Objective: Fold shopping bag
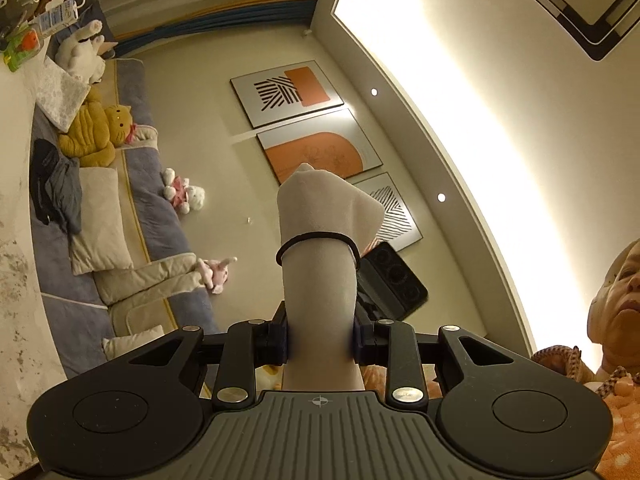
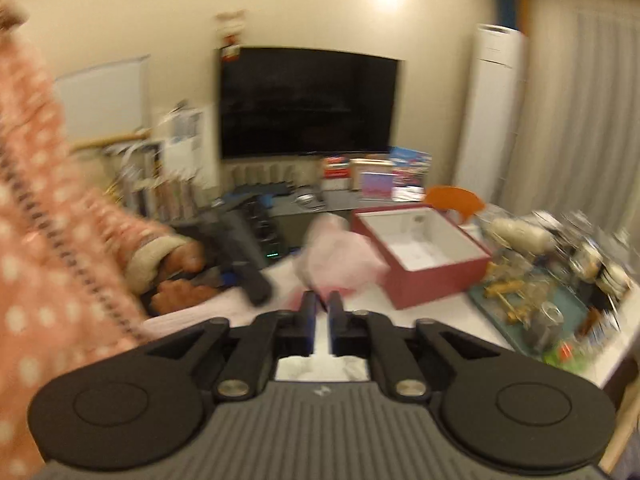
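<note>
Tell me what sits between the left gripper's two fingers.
In the left wrist view, the rolled-up pale bag stands clamped between the left gripper fingers, with a black hair tie looped around it further up.

Pale rolled bag (image 1: 320, 276), band-bound, upright.

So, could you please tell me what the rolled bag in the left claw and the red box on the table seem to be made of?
The rolled bag looks like soft, matte, cream fabric: it creases and bulges above the black elastic band cinching it. The red box looks like rigid matte cardboard with straight walls and a white lining, though that view is blurred.
</note>
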{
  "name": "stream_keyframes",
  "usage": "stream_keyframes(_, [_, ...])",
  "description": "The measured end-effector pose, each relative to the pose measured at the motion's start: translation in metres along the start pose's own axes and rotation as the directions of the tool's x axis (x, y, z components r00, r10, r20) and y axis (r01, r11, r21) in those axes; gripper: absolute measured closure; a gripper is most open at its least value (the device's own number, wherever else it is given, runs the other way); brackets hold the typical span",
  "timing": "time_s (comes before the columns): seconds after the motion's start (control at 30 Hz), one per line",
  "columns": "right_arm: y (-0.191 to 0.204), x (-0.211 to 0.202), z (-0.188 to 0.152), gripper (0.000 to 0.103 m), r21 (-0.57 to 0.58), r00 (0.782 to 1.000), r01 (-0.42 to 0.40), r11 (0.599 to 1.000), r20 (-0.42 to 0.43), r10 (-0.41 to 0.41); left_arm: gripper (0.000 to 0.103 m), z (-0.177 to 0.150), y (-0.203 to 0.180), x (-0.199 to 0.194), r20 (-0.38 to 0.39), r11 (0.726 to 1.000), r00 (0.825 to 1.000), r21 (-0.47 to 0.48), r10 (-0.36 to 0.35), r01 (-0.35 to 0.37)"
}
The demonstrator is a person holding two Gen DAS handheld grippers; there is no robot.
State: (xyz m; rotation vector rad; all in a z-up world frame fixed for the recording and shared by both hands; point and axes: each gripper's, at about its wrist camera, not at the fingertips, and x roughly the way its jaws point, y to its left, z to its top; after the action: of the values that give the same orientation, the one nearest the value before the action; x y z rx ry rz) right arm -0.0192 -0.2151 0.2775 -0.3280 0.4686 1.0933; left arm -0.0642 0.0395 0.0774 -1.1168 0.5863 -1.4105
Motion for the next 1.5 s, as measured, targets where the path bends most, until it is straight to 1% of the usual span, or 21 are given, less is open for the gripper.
stream_keyframes(0.13, [-0.033,-0.007,-0.019,0.035,0.34,0.978,-0.177,0.924,0.167,0.125,0.074,0.003,-0.003,-0.006,0.001,1.0,1.0,0.022,0.009,-0.009])
stream_keyframes(0.3, [-0.045,0.031,-0.043,0.044,0.601,0.973,-0.221,0.768,0.186,0.134,0.074,0.01,-0.016,-0.017,-0.017,0.993,0.998,0.103,0.064,-0.062])
stream_keyframes(0.37, [-0.047,0.049,-0.051,0.066,0.664,0.953,-0.303,0.684,0.236,0.193,0.074,0.016,-0.022,-0.028,-0.029,0.983,0.992,0.141,0.125,-0.119])
stream_keyframes(0.43, [-0.045,0.063,-0.05,0.067,0.68,0.948,-0.318,0.66,0.241,0.208,0.074,0.022,-0.024,-0.04,-0.021,0.977,0.988,0.152,0.154,-0.149])
stream_keyframes(0.5, [-0.046,0.075,-0.049,0.062,0.704,0.947,-0.321,0.634,0.257,0.194,0.074,0.03,-0.026,-0.059,0.003,0.978,0.988,0.14,0.153,-0.152])
stream_keyframes(0.57, [-0.049,0.082,-0.048,0.044,0.725,0.943,-0.325,0.607,0.292,0.157,0.074,0.038,-0.028,-0.075,0.011,0.979,0.987,0.129,0.159,-0.159])
stream_keyframes(0.67, [-0.046,0.096,-0.038,0.028,0.694,0.914,-0.398,0.6,0.356,0.195,0.074,0.048,-0.032,-0.093,-0.034,0.98,0.986,0.118,0.166,-0.161])
stream_keyframes(0.7, [-0.04,0.102,-0.029,0.027,0.673,0.916,-0.396,0.625,0.343,0.211,0.074,0.052,-0.034,-0.096,-0.058,0.979,0.983,0.121,0.172,-0.164])
stream_keyframes(0.77, [-0.025,0.121,-0.014,0.027,0.644,0.933,-0.358,0.676,0.28,0.227,0.074,0.061,-0.037,-0.104,-0.095,0.979,0.979,0.118,0.179,-0.167])
stream_keyframes(0.83, [-0.013,0.141,-0.007,0.033,0.636,0.936,-0.353,0.687,0.244,0.255,0.074,0.069,-0.039,-0.111,-0.115,0.978,0.975,0.114,0.188,-0.175])
stream_keyframes(0.9, [-0.004,0.157,-0.005,0.067,0.632,0.935,-0.353,0.69,0.222,0.276,0.074,0.075,-0.039,-0.117,-0.128,0.971,0.967,0.113,0.222,-0.209])
stream_keyframes(1.03, [-0.009,0.166,-0.019,0.074,0.707,0.947,-0.321,0.63,0.232,0.223,0.071,0.084,-0.028,-0.119,-0.111,0.946,0.943,0.114,0.315,-0.303])
stream_keyframes(1.1, [-0.018,0.168,-0.027,0.075,0.735,0.955,-0.295,0.61,0.221,0.196,0.063,0.087,-0.021,-0.112,-0.081,0.915,0.916,0.123,0.394,-0.383])
stream_keyframes(1.17, [-0.033,0.167,-0.038,0.075,0.764,0.97,-0.243,0.597,0.193,0.149,0.051,0.089,-0.01,-0.101,-0.033,0.838,0.843,0.13,0.538,-0.53])
stream_keyframes(1.2, [-0.044,0.169,-0.047,0.076,0.79,0.979,-0.205,0.578,0.167,0.118,0.043,0.089,-0.005,-0.095,-0.007,0.784,0.79,0.129,0.613,-0.608])
stream_keyframes(1.23, [-0.055,0.17,-0.056,0.076,0.814,0.986,-0.166,0.556,0.141,0.087,0.039,0.09,0.001,-0.087,0.012,0.707,0.715,0.139,0.699,-0.693])
stream_keyframes(1.3, [-0.076,0.176,-0.077,0.076,0.854,0.994,-0.109,0.509,0.089,0.063,0.024,0.091,0.012,-0.072,0.054,0.527,0.539,0.149,0.841,-0.837])
stream_keyframes(1.33, [-0.086,0.181,-0.086,0.076,0.868,0.996,-0.085,0.49,0.063,0.061,0.019,0.092,0.018,-0.065,0.07,0.419,0.433,0.151,0.899,-0.895])
stream_keyframes(1.43, [-0.103,0.198,-0.107,0.076,0.873,0.997,-0.01,0.488,-0.028,0.07,0.012,0.095,0.036,-0.039,0.126,0.047,0.071,0.187,0.989,-0.981])
stream_keyframes(1.47, [-0.106,0.204,-0.11,0.078,0.862,0.996,0.019,0.507,-0.062,0.069,0.012,0.096,0.041,-0.033,0.129,-0.047,-0.023,0.187,0.991,-0.981])
stream_keyframes(1.5, [-0.109,0.209,-0.113,0.078,0.854,0.995,0.033,0.52,-0.077,0.063,0.012,0.096,0.043,-0.03,0.122,-0.087,-0.066,0.176,0.99,-0.981])
